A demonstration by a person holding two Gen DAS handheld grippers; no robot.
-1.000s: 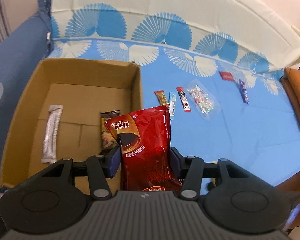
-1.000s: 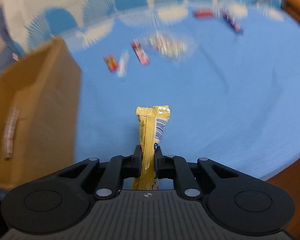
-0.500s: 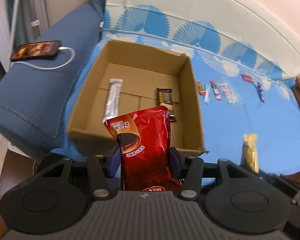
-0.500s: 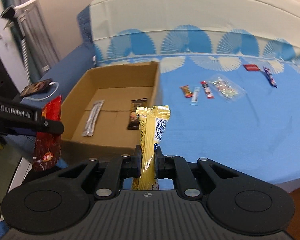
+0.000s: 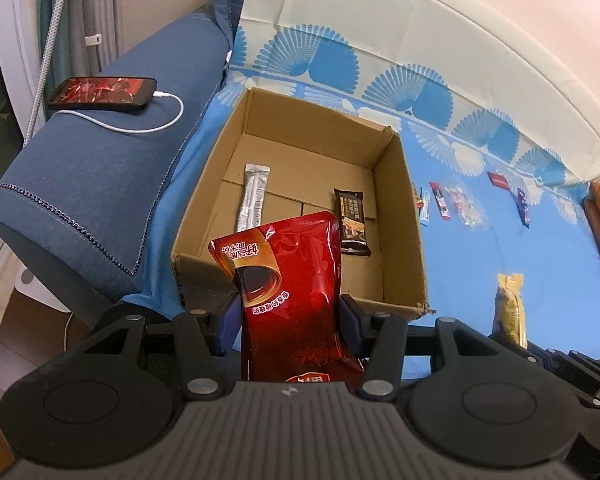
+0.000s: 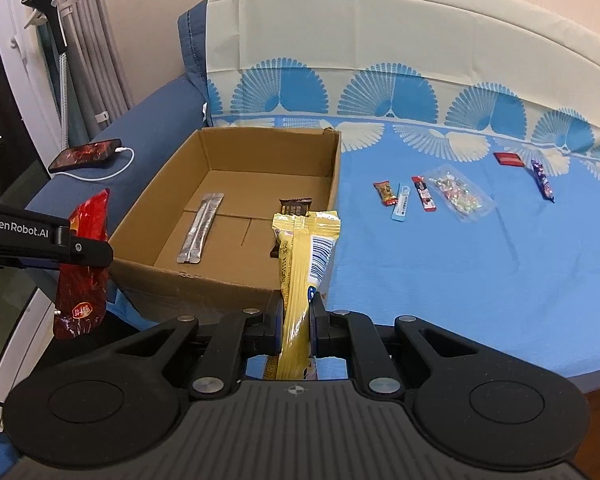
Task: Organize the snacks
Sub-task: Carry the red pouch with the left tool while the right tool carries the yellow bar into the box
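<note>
My left gripper (image 5: 285,322) is shut on a red snack pouch (image 5: 287,280), held upright just in front of the near wall of an open cardboard box (image 5: 400,208). The same pouch (image 6: 84,264) hangs at the left of the right wrist view. My right gripper (image 6: 295,326) is shut on a yellow snack packet (image 6: 302,264), near the box's (image 6: 336,168) front right corner; this packet (image 5: 510,308) also shows in the left wrist view. Inside the box lie a silver stick pack (image 5: 253,196) and a dark brown bar (image 5: 352,222).
Several small snacks (image 6: 424,194) lie on the blue bedspread (image 6: 480,280) right of the box, with a red packet (image 6: 508,159) and a purple bar (image 6: 542,176) farther right. A phone (image 5: 101,94) on a white cable rests on the blue armrest at left.
Both grippers drew back and left from over the bed to the box's near side, keeping their packets. The view steadied over the last half second.
</note>
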